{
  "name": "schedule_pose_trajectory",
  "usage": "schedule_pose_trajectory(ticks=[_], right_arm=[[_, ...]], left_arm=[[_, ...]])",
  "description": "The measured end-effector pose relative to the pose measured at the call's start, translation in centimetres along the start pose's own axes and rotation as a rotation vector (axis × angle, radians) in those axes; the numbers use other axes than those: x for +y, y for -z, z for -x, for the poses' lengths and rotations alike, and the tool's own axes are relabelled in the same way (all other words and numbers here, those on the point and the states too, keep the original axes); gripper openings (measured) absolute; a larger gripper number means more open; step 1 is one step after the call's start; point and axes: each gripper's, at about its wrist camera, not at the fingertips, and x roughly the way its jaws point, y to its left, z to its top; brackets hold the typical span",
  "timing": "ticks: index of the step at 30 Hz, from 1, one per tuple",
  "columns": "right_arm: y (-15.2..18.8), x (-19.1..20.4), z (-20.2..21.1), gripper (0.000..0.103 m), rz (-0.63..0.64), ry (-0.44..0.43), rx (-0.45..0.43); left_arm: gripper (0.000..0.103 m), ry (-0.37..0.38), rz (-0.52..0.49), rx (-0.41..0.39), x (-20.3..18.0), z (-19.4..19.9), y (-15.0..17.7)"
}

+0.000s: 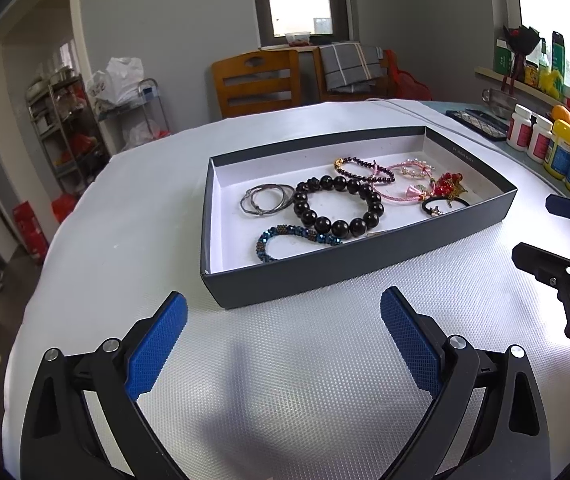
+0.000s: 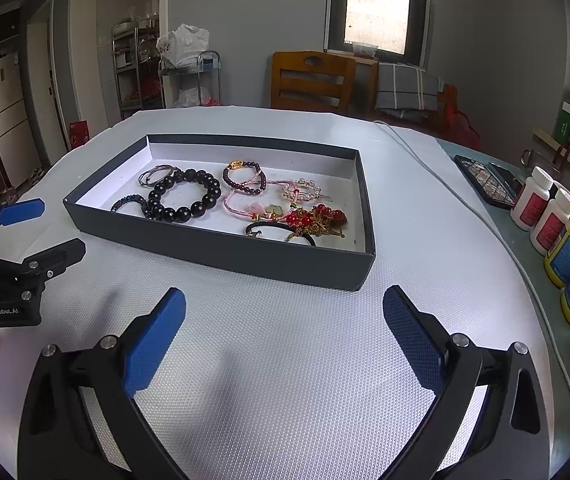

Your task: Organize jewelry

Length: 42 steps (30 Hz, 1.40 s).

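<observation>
Dark tray [image 1: 365, 256] of beaded bracelets [image 1: 337, 205]

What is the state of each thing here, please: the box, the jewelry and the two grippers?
Dark box: open, no lid, on the white table.
Black bead bracelet: lying flat inside the box.
Blue bead bracelet: in the box, near the front wall.
Silver bangles: in the box.
Left gripper: open, empty.
Right gripper: open, empty.
</observation>
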Motion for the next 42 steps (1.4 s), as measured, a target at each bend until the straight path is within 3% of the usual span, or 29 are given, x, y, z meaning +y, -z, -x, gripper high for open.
schedule_pose_trajectory(ticks=[42], right_arm=[[0.11,0.07,-0.20,0.097,0.006,-0.002,0.010]], left_arm=[[0.099,0.033,0.010,-0.006,0.14,-0.01,0.04]])
